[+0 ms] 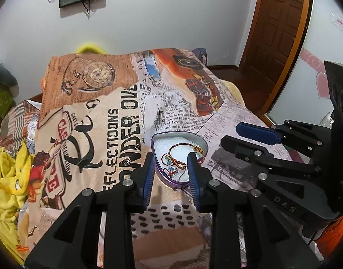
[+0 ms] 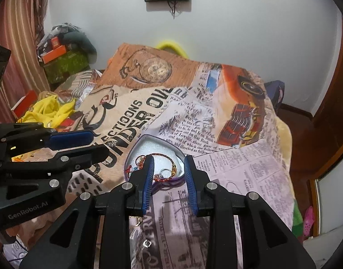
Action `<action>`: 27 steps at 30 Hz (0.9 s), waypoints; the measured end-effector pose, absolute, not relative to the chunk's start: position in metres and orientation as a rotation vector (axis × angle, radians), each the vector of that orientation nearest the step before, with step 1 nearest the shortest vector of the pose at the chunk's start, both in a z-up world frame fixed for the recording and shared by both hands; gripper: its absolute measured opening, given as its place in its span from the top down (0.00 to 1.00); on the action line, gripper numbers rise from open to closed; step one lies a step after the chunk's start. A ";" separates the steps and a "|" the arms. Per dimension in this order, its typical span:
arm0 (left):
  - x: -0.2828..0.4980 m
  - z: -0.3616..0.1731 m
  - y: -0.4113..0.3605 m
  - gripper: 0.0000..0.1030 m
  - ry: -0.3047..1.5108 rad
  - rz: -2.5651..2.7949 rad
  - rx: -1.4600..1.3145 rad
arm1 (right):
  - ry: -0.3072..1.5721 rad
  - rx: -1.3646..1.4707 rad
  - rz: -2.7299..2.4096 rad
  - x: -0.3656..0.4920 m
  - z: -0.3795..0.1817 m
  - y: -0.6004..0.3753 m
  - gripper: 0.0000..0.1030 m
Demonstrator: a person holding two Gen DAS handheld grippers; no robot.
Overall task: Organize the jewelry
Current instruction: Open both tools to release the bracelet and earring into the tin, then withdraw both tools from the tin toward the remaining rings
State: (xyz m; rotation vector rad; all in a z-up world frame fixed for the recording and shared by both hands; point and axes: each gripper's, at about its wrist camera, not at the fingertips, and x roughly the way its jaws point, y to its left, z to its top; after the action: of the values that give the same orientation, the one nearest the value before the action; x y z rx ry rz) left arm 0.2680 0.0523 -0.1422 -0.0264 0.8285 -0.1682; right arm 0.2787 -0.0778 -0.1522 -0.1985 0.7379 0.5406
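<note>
Both grippers hang with fingers apart and holding nothing: through the left wrist view my left gripper (image 1: 171,170) frames the purple heart-shaped tin with white foam lining (image 1: 159,137) on the newspaper-print blanket (image 1: 117,121), red-and-gold cord bracelets (image 1: 182,154) coiled inside. Through the right view my right gripper (image 2: 168,174) hovers over the same tin, while small metal pieces (image 2: 146,243) lie loose on the blanket nearby; I'd pinch those low and flat, one at a time, keeping the fingers clear of the tin rim.

tin's (image 1: 203,144) near rim behind jaws, bracelets (image 1: 182,157) tangled

purple tin (image 1: 159,170), white lining; newsprint-patterned blanket (image 1: 117,121); red-gold bracelet (image 1: 182,149).
</note>
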 end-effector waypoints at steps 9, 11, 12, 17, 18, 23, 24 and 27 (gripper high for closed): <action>0.238 -0.131 0.047 0.65 0.818 -0.171 -0.029 | 0.715 -0.181 0.523 0.252 -0.144 -0.097 0.75; 0.233 -0.133 0.044 0.65 0.825 -0.173 -0.028 | 0.719 -0.176 0.521 0.248 -0.145 -0.101 0.75; 0.230 -0.134 0.043 0.65 0.829 -0.175 -0.029 | 0.723 -0.174 0.518 0.246 -0.146 -0.103 0.75; 0.219 -0.147 0.041 0.65 0.863 -0.181 -0.038 | 0.762 -0.167 0.515 0.238 -0.159 -0.111 0.75; 0.216 -0.151 0.041 0.65 0.871 -0.184 -0.041 | 0.772 -0.170 0.513 0.235 -0.163 -0.113 0.75; 0.204 -0.169 0.040 0.65 0.916 -0.191 -0.052 | 0.845 -0.180 0.519 0.224 -0.192 -0.117 0.75; 0.202 -0.173 0.040 0.65 0.924 -0.193 -0.055 | 0.859 -0.183 0.520 0.222 -0.197 -0.117 0.75; 0.198 -0.182 0.040 0.65 0.948 -0.197 -0.066 | 0.904 -0.188 0.534 0.216 -0.213 -0.115 0.75</action>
State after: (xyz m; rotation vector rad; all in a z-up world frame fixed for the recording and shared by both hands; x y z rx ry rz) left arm 0.1978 0.0398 -0.1822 -0.0663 0.9479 -0.1969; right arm 0.2162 -0.1153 -0.2129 -0.1879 0.9042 0.5338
